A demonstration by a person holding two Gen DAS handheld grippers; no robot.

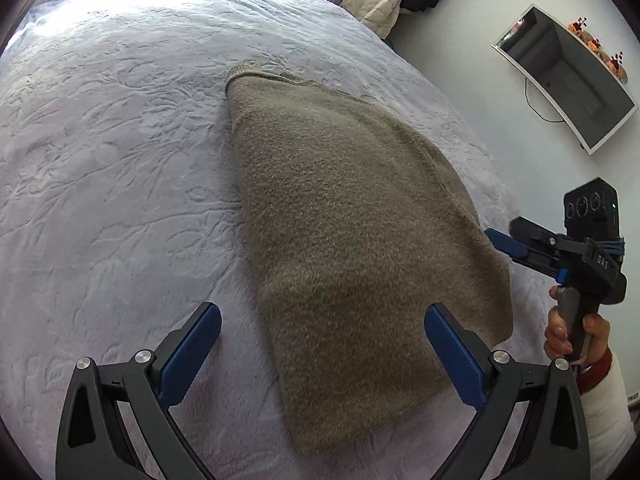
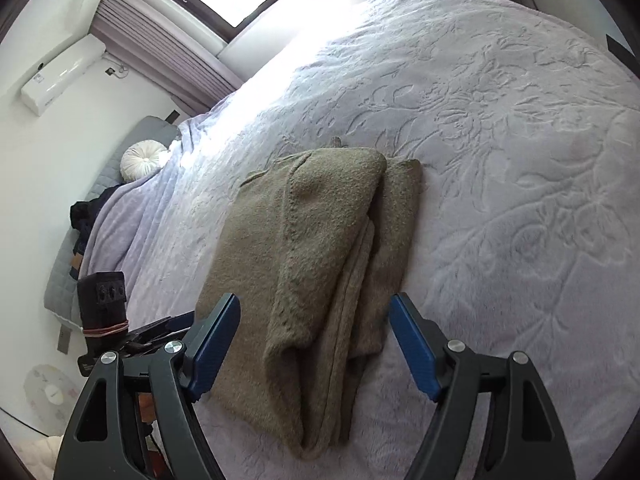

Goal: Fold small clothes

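A fuzzy olive-brown knit garment [image 1: 360, 216] lies folded into a long strip on the pale lilac bedspread [image 1: 112, 152]. My left gripper [image 1: 322, 314] hovers open over its near end, nothing between the blue pads. In the right wrist view the same garment [image 2: 312, 264] shows its folded layers and a raised seam, and my right gripper [image 2: 316, 306] stands open above its near end, holding nothing. The right gripper [image 1: 504, 242] also shows in the left wrist view, at the garment's right edge, held by a hand [image 1: 560, 328]. The left gripper's body [image 2: 104, 312] shows at the lower left.
The embossed bedspread [image 2: 500, 140] spreads wide around the garment. A round white cushion [image 2: 142, 162] and dark clothes [image 2: 86, 212] lie at the bed's head. A wall screen [image 1: 564, 80] hangs beyond the bed, with a quilted cream jacket [image 1: 380, 0] near the curtain.
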